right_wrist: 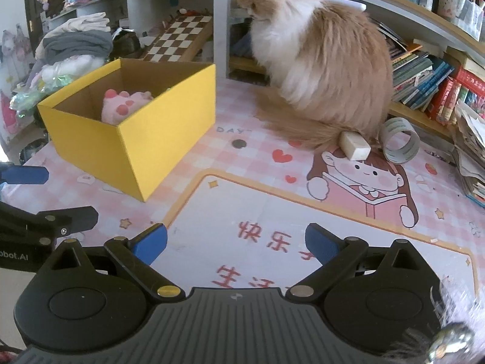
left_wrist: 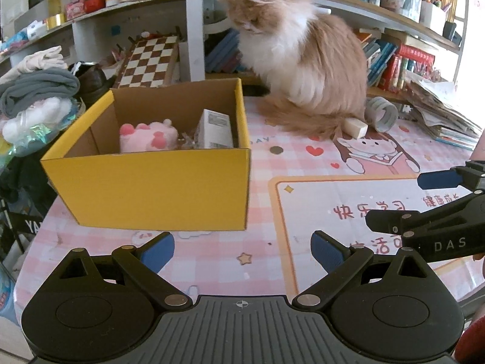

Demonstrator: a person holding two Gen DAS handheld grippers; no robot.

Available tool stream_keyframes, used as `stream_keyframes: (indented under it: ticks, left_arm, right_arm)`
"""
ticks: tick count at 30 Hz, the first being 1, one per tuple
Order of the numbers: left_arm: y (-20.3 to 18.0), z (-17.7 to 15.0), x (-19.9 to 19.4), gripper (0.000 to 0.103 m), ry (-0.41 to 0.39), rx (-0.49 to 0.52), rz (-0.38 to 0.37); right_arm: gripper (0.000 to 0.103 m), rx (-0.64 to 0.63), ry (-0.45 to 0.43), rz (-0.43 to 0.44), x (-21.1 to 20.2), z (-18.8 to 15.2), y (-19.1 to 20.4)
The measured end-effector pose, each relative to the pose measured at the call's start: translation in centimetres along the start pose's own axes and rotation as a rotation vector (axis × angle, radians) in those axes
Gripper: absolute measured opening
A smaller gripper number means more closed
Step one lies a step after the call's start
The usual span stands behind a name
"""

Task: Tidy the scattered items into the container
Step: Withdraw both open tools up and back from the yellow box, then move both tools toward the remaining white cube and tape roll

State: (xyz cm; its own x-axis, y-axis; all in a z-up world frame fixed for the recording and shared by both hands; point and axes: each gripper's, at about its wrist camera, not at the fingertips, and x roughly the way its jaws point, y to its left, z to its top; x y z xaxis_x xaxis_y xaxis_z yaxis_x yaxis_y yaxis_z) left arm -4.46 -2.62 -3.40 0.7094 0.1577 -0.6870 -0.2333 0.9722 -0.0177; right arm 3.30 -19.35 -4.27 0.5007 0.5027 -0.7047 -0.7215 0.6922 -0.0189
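Eraser (right_wrist: 354,149) beyond right gripper (right_wrist: 236,244), apart

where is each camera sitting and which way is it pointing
Left wrist: on the left hand-held gripper, open, facing the yellow box; the right hand-held gripper shows at its right edge.
Right wrist: on the right hand-held gripper, open, facing the printed mat and cat.
Shared: box, cat, white block, tape roll.

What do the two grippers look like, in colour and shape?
Both the left gripper and the right gripper have black linkage arms, blue finger pads, round black housings and a ribbed grey base. White lettering marks their sides.
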Motion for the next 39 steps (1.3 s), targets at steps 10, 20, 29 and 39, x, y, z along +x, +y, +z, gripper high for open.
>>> stream_keyframes:
  ticks: [10, 20, 29, 39]
  left_arm:
    - [-3.8, 1.1, 1.7, 0.098, 0.024, 0.011, 0.003]
    - [-9.2, 2.9, 4.4, 0.098, 0.037, 0.051, -0.027]
    - [-13.4, 4.4, 6.5, 0.098, 0.051, 0.085, -0.038]
    - [-16.0, 6.1, 8.5, 0.098, 0.071, 0.121, -0.012]
  right_arm:
    - [0.098, 0.013, 0.013, 0.011, 0.6, -0.2, -4.0]
    - [0.098, 0.061, 0.012, -0.021, 1.3, -0.7, -10.3]
    - [0.098, 0.094, 0.005, -0.030, 2.4, -0.9, -15.2]
    - [0.098, 0.119, -0.014, -0.020, 4.3, -0.6, -19.1]
